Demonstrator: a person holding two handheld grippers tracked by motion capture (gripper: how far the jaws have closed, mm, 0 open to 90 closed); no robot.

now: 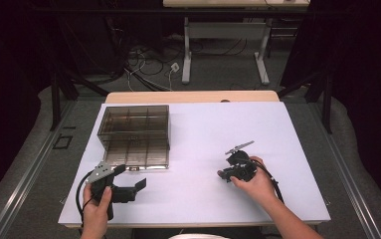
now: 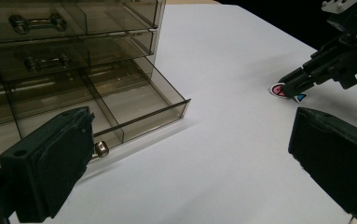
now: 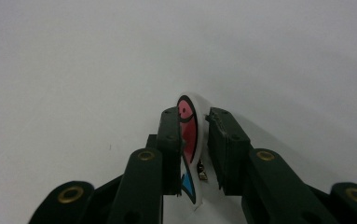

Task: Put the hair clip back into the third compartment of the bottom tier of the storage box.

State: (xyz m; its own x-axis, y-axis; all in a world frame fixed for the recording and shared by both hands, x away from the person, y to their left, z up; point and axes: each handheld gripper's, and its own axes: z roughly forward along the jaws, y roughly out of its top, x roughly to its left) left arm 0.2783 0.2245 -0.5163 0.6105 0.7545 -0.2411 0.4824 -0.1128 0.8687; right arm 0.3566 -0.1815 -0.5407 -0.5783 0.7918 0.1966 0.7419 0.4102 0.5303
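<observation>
A small flat charm [image 3: 188,133], pink and blue with a white rim, stands on edge on the white table between the pads of my right gripper [image 3: 195,126], which pinch it. From the left gripper view the charm [image 2: 278,91] lies under the tip of the right gripper [image 2: 291,83]. In the high view the right gripper [image 1: 223,174] points left at mid-table. My left gripper [image 1: 131,179] hovers near the front left, jaws wide open and empty [image 2: 190,149]. Just ahead of it is a smoky clear drawer cabinet [image 1: 133,122] with its bottom drawer [image 2: 153,122] pulled out.
The white sheet [image 1: 218,124] covers the tabletop, with bare room at the middle and far right. The open drawer [image 1: 136,155] has dividers and looks empty. A small knob [image 2: 101,148] sticks out from its front. Upper drawers [image 2: 36,23] are shut.
</observation>
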